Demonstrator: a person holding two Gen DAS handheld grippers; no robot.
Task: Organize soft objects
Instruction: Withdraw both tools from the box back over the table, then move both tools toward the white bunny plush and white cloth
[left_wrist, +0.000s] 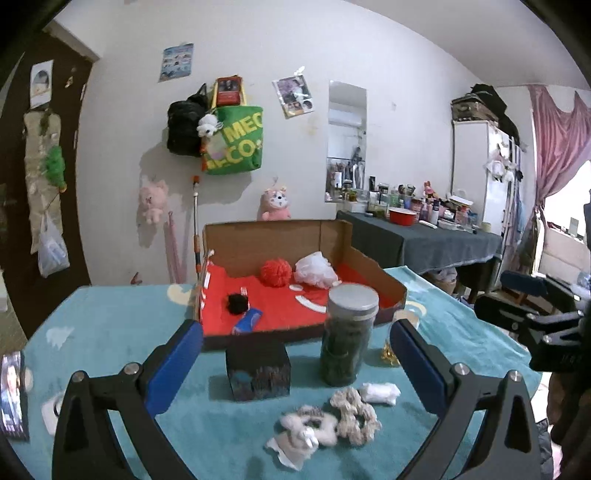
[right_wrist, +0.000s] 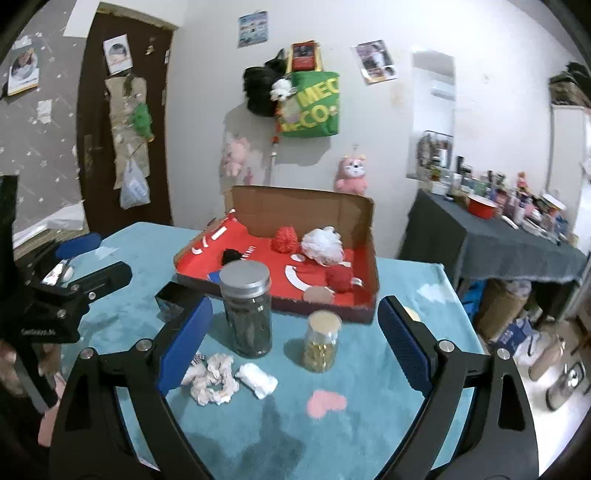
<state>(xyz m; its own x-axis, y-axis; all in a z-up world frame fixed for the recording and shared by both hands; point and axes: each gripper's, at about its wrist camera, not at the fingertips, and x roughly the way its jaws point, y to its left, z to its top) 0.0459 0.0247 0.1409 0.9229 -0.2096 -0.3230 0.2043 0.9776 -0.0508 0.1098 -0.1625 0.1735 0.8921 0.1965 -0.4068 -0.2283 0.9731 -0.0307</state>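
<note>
Scrunchies (left_wrist: 354, 417) and a small white cloth roll (left_wrist: 380, 392) lie loose on the teal table cover (left_wrist: 110, 350), just in front of a dark jar (left_wrist: 349, 332) and a black box (left_wrist: 258, 369). Both grippers, left (left_wrist: 295, 365) and right (right_wrist: 295, 343), hang above the cover with jaws spread wide, holding and touching nothing. Behind the jars, a cardboard tray (right_wrist: 369, 229) holds a red pompom (left_wrist: 275, 272), a white puff (left_wrist: 316, 269) and a black scrunchie (left_wrist: 236, 302).

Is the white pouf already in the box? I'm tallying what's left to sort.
Yes, the white pouf lies inside the cardboard box.
</note>
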